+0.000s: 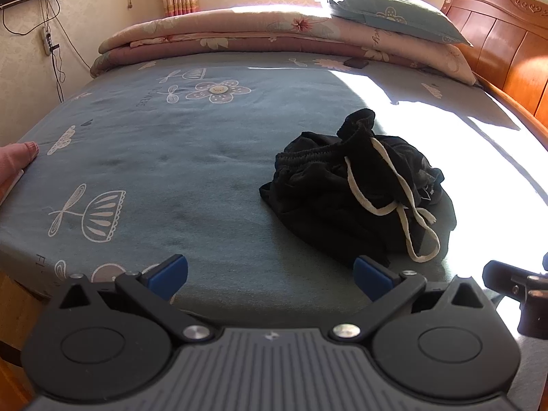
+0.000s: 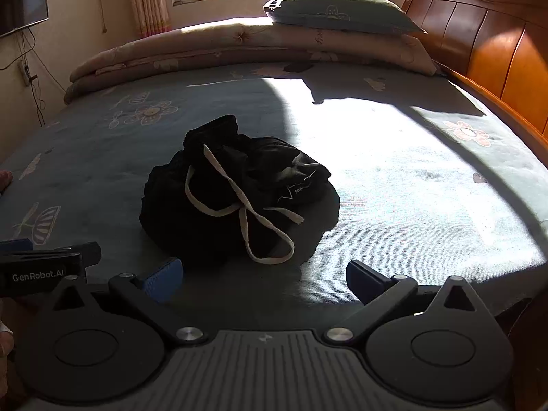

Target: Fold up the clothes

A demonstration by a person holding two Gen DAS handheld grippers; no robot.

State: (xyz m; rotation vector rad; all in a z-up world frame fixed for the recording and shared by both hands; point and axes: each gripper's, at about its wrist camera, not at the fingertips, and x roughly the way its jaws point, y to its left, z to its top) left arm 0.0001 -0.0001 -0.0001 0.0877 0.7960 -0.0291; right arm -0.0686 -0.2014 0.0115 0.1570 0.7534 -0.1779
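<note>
- Broadly, a bed (image 1: 178,157) fills both views, covered by a blue-grey sheet printed with pale flowers, with a patch of bright sunlight across the side nearer the wooden headboard (image 1: 496,41).
- At the far edge of the bed lies a folded pink floral quilt (image 1: 239,37), and a teal pillow (image 1: 394,13) rests on top of it at the headboard end.
- On the sheet, near the grippers, sits a crumpled pair of black drawstring shorts (image 1: 328,191), bunched in a heap partly in shadow and partly at the edge of the sunlight.
- Its white drawstring (image 1: 376,209) loops loose over the top and front of the heap.
- Low in its own view, the left gripper (image 1: 270,275) points down at the sheet with its blue pads spread wide apart and nothing between them; the shorts lie just ahead and to the right.
- Likewise the right gripper (image 2: 263,279) stands fully apart and empty, with the shorts just ahead of it.
- A small dark flat object (image 1: 356,62) lies on the sheet beside the quilt; what it is cannot be told.
</note>
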